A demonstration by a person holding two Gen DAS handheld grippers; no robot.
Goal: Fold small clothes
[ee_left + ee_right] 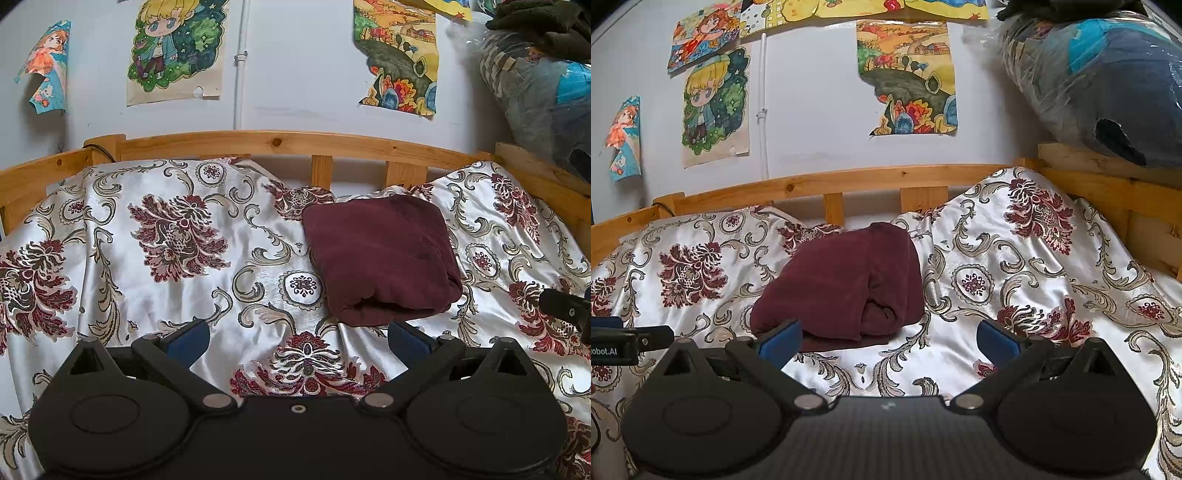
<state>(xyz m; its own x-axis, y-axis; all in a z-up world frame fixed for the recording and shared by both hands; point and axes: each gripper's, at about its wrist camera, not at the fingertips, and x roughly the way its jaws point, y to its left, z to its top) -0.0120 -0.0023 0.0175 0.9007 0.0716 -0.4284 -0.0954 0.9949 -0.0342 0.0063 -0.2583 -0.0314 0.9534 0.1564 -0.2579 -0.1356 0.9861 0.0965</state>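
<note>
A dark maroon garment point(382, 258) lies folded into a thick square on the floral satin bedspread point(155, 295). In the right wrist view the maroon garment point(846, 288) sits ahead and a little left. My left gripper point(299, 343) is open and empty, hovering just short of the garment's near edge, with blue pads point(188, 338). My right gripper point(888, 345) is open and empty; its left blue pad point(781, 343) is close to the garment's near left corner. The right gripper's tip shows at the left wrist view's right edge point(565, 306).
A wooden bed rail point(288, 142) runs along the back and sides of the bed. Drawings hang on the wall point(177, 48). A plastic-wrapped bundle of dark bedding point(1108, 85) rests on the right rail. The left gripper's body shows at the left edge point(613, 343).
</note>
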